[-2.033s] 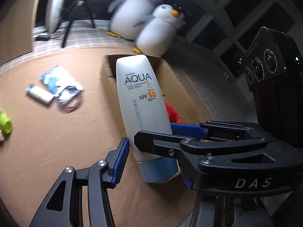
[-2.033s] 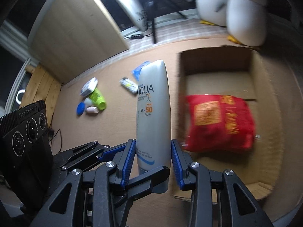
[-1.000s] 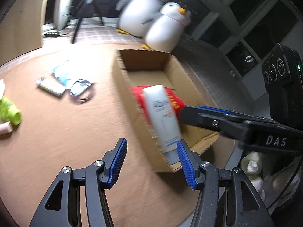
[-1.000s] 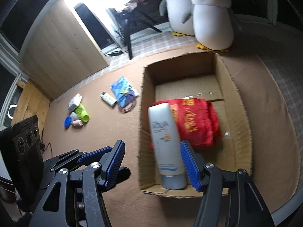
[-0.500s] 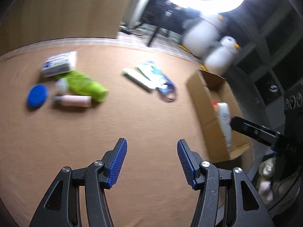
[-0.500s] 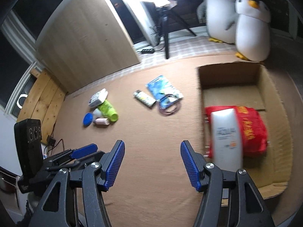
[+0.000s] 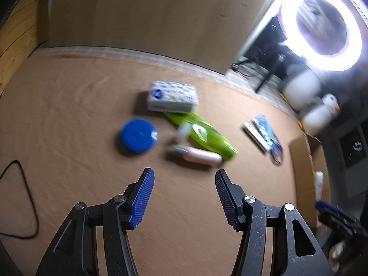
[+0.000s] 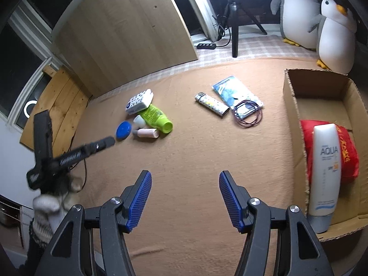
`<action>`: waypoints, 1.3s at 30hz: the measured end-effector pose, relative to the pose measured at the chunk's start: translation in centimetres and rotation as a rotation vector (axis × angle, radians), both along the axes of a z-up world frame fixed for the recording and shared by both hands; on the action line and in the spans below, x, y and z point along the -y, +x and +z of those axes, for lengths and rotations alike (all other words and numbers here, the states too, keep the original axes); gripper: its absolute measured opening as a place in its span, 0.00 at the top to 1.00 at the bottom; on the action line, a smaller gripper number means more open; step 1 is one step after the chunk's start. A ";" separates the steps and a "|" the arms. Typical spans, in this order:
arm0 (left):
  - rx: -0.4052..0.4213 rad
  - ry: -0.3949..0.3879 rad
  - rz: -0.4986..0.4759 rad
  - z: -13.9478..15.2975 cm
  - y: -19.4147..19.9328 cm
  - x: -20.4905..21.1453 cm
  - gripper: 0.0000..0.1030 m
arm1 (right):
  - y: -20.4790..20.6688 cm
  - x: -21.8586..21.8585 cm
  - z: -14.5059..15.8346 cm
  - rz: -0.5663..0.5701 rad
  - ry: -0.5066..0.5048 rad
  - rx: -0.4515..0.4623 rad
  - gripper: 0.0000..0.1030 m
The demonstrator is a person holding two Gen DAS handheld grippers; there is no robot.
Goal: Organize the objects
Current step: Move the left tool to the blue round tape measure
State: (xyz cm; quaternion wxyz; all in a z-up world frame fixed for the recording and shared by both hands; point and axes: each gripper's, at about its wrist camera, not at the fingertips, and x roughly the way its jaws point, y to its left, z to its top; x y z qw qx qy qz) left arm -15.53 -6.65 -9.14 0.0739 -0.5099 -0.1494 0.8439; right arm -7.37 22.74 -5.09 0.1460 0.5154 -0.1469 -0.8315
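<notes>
Tan blanket [image 8: 184, 161], one box [image 8: 292, 96], two penguins [image 8: 335, 34], both tools [image 7: 184, 195] [image 8: 185, 197] apart, empty.

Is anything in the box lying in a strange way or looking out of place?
Slightly. The sunscreen tube lies on top of the red bag instead of flat on the box floor. Nothing looks spilled or damaged.

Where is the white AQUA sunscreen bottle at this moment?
In the right wrist view the sunscreen bottle lies inside the cardboard box at the right edge, resting partly on the red packet, cap toward the box's near end.
</notes>
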 end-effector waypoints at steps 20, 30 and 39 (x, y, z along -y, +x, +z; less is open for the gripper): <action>0.076 -0.171 0.027 -5.8 -7.6 1.0 0.36 | 0.4 -0.5 -0.9 -0.038 0.017 0.056 0.44; 0.065 -0.214 0.020 -6.5 -7.6 0.6 0.36 | 0.3 -1.4 -1.6 -0.058 0.005 0.076 0.44; 0.031 -0.268 0.001 -6.5 -6.5 0.3 0.47 | -0.1 -0.9 -1.7 -0.043 0.003 0.080 0.44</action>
